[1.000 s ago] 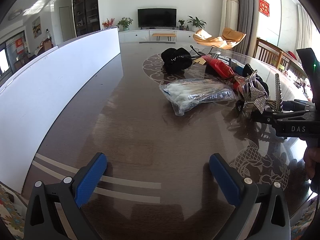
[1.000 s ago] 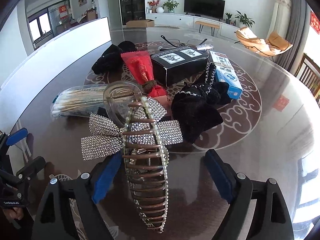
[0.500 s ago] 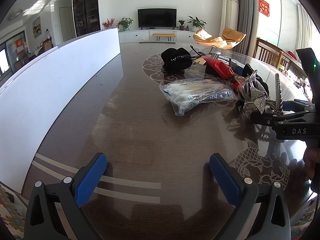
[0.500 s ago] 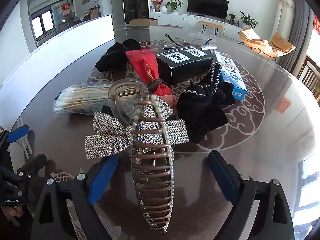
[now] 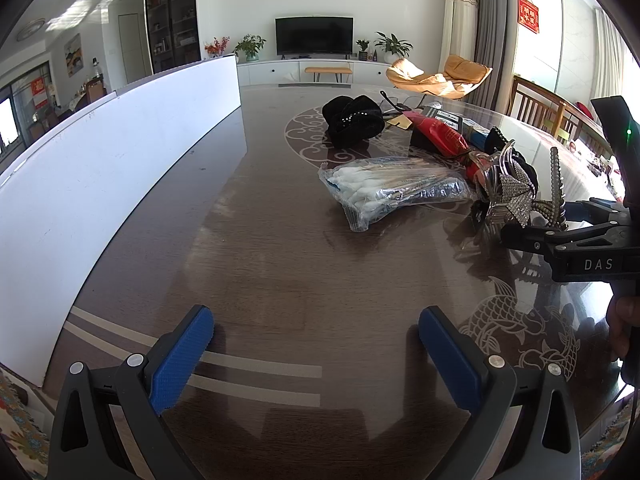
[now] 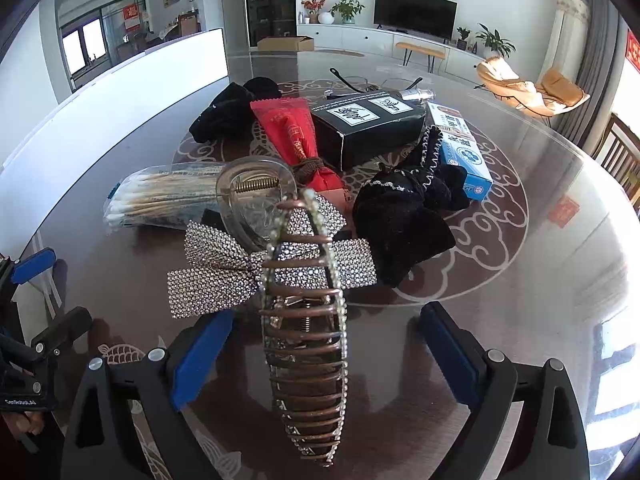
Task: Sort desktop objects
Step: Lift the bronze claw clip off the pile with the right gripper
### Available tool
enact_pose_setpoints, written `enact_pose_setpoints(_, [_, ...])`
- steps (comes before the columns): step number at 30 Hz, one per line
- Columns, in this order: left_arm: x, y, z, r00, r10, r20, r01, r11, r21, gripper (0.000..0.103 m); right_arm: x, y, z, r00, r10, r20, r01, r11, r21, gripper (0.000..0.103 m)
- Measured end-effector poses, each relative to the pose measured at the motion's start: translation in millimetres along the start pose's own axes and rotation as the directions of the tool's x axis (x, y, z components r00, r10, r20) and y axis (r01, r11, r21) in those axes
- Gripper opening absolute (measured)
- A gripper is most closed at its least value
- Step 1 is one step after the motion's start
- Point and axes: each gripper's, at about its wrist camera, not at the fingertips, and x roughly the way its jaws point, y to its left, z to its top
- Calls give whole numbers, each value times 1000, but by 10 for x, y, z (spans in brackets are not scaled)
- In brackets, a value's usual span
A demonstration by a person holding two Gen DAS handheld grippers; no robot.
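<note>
Glossy table (image 5: 280, 264): clear bag (image 5: 394, 190) holding cotton swabs (image 6: 160, 196).

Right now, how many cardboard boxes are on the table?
2: a black box behind the red packet, and a blue-and-white box just right of it, behind the black hair accessories. Others may hide in the pile.
</note>
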Motion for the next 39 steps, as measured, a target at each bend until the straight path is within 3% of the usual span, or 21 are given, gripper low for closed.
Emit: enact_pose_setpoints(39, [-36, 3, -24, 1000, -4, 5, 4, 1000, 10, 103, 4, -3, -6, 1000, 7, 0, -7, 1000, -1, 96])
